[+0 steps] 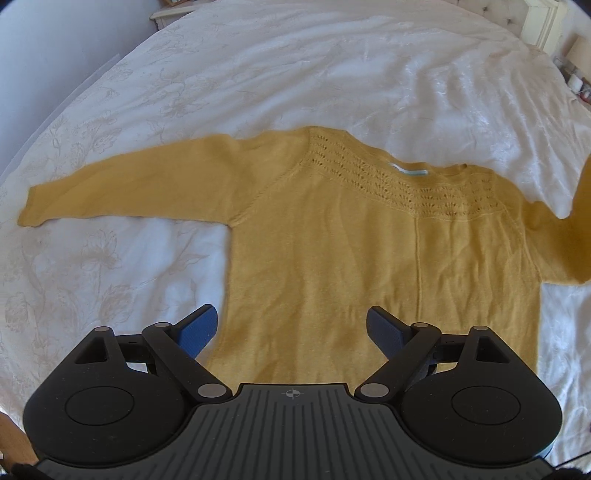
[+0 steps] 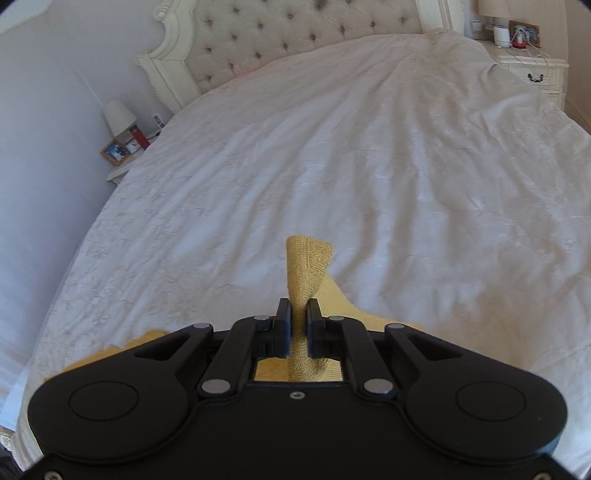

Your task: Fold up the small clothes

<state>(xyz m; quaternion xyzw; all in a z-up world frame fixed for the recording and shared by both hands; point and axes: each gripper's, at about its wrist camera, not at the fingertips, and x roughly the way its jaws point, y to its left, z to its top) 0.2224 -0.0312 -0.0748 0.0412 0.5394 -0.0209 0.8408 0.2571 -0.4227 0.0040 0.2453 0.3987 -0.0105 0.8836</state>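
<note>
A mustard-yellow knit sweater (image 1: pixel 351 251) lies flat, front up, on the white bedspread (image 1: pixel 258 74). Its left sleeve (image 1: pixel 122 188) stretches out flat to the left. Its right sleeve (image 1: pixel 576 229) rises off the bed at the right edge of the left wrist view. My left gripper (image 1: pixel 291 325) is open and empty, above the sweater's hem. My right gripper (image 2: pixel 298 317) is shut on the right sleeve cuff (image 2: pixel 308 262), which sticks up between the fingers above the bedspread (image 2: pixel 369 166).
A tufted headboard (image 2: pixel 280 33) stands at the far end of the bed. A nightstand with a lamp and photo frame (image 2: pixel 122 147) is at the left, another nightstand (image 2: pixel 532 66) at the far right. A wall runs along the left side.
</note>
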